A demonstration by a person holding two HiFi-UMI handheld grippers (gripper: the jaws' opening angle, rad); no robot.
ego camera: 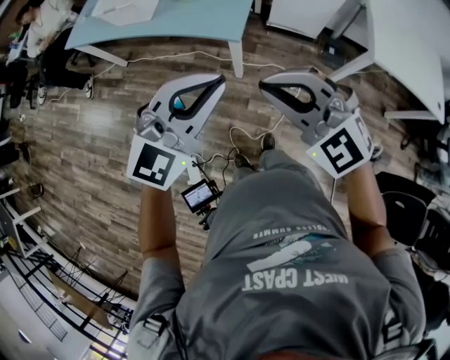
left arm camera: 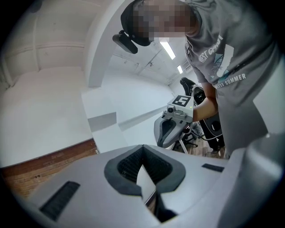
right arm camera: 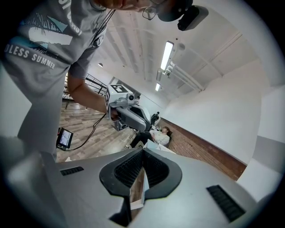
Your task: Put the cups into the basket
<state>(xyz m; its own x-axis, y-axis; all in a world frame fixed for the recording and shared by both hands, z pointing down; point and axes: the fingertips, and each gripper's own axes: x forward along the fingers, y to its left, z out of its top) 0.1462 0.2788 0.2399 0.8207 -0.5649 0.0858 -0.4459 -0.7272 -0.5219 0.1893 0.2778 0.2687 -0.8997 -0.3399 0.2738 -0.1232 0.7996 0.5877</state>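
No cup and no basket shows in any view. In the head view both grippers are held up over the wooden floor in front of the person's chest. My left gripper (ego camera: pixel 219 79) has its jaws together with nothing between them. My right gripper (ego camera: pixel 264 84) is likewise shut and empty. Their tips point toward each other, a short gap apart. The left gripper view shows its own jaws (left arm camera: pixel 142 147) touching at the tip, with the right gripper (left arm camera: pixel 174 121) beyond. The right gripper view shows its jaws (right arm camera: pixel 143 150) closed, with the left gripper (right arm camera: pixel 127 114) beyond.
A light blue table (ego camera: pixel 176 21) stands ahead and a white table (ego camera: pixel 411 42) at the upper right. A small monitor (ego camera: pixel 199 195) with cables lies on the floor by the person's feet. A black chair (ego camera: pixel 408 211) is at the right. A seated person (ego camera: pixel 42 28) is far left.
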